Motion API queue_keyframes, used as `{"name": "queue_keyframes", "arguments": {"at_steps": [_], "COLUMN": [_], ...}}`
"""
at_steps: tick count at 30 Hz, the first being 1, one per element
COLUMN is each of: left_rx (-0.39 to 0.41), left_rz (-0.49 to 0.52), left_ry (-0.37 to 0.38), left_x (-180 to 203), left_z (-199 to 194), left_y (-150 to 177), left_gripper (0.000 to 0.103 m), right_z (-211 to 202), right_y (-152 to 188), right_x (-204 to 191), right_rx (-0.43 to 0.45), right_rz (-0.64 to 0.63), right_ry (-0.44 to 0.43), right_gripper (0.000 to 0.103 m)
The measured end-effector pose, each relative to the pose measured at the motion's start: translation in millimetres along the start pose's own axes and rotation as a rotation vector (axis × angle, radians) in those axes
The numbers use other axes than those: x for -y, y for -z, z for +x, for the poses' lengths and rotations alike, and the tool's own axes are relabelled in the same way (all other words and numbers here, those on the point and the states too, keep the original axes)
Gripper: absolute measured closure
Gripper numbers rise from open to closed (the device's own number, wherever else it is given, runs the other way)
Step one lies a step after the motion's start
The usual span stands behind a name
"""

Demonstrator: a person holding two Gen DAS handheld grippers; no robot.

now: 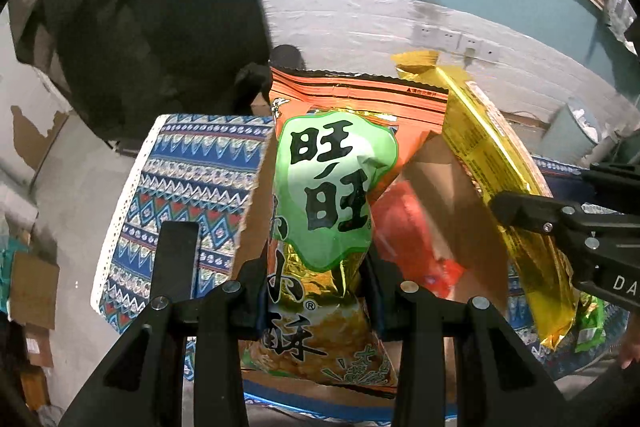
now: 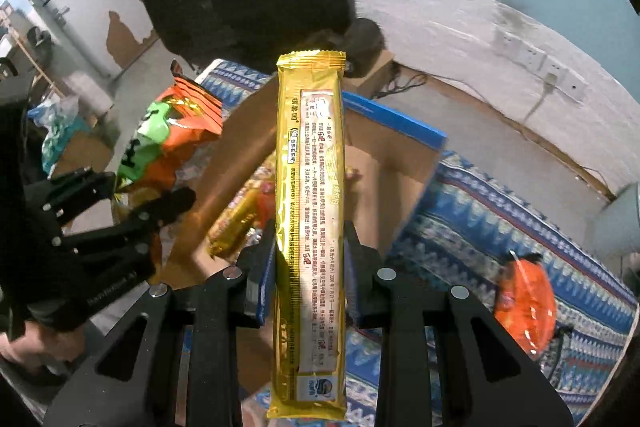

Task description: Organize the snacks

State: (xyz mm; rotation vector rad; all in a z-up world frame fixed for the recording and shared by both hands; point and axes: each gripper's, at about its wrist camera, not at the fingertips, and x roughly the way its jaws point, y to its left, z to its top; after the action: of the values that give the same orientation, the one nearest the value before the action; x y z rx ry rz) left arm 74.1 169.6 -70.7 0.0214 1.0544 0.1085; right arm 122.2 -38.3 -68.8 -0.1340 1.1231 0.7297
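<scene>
My left gripper [image 1: 316, 291] is shut on a green and gold snack bag [image 1: 328, 211] and holds it upright above an open cardboard box [image 1: 456, 187]. My right gripper [image 2: 308, 267] is shut on a long yellow snack packet [image 2: 310, 227], also held upright over the box [image 2: 240, 155]. In the left wrist view the yellow packet [image 1: 500, 171] and the right gripper [image 1: 560, 227] stand at the right. In the right wrist view the green bag [image 2: 148, 143] and the left gripper [image 2: 120, 223] stand at the left. Red and gold snacks [image 2: 244, 215] lie inside the box.
The box sits on a blue patterned cloth [image 1: 192, 187]. An orange snack bag [image 2: 524, 311] lies on the cloth at the right. A large orange bag [image 1: 360, 95] stands behind the green one. A dark bulky shape [image 1: 160, 19] hangs at the upper left. A white brick wall [image 1: 400, 23] runs behind.
</scene>
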Motion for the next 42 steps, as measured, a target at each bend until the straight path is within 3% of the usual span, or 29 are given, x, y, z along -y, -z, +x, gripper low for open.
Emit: {"name": "queue_keyframes", "arguments": {"at_steps": [9,14,18,20,26,32,38,42], "left_rx": [-0.061,-0.047,-0.052,-0.047,-0.046,-0.057,-0.079,-0.088], "left_rz": [-0.049,-0.048,-0.048,-0.049,-0.015,0.043,0.073,0.113], "left_ry": [-0.001,-0.020,-0.022,-0.019,-0.002,0.047,0.141,0.158], "left_x": [-20.9,-21.3,-20.9,-18.0,1.0,35.0,67.0,90.3], "left_z": [21.4,17.7,16.2,13.4,8.2,4.3,0.7,-1.3], "left_y": [3.2,5.5,5.1,5.0,6.8,10.9,16.2,21.3], "left_gripper": [0.063,0.038,0.031,0.025,0.025,0.023,0.022,0.022], "right_z": [34.6,38.4,33.9,31.0,17.5,-0.2,-18.3,-32.5], "right_y": [-14.4,-16.7,-12.7,-9.5,2.8,17.2,43.3,64.8], "right_x": [-19.0,-17.5,-13.5,-10.6,3.0,22.1,46.6,66.0], "right_rx": [-0.048,-0.059,-0.059,-0.060,-0.042,-0.028,-0.028,-0.023], "right_rz": [0.011,0.016,0.009,0.006,0.030,0.053,0.084,0.116], "right_ry": [-0.022,-0.009,0.012,0.020,0.052,0.084,0.116,0.142], "right_gripper": [0.075,0.069,0.064,0.055,0.032,0.028,0.024,0.022]}}
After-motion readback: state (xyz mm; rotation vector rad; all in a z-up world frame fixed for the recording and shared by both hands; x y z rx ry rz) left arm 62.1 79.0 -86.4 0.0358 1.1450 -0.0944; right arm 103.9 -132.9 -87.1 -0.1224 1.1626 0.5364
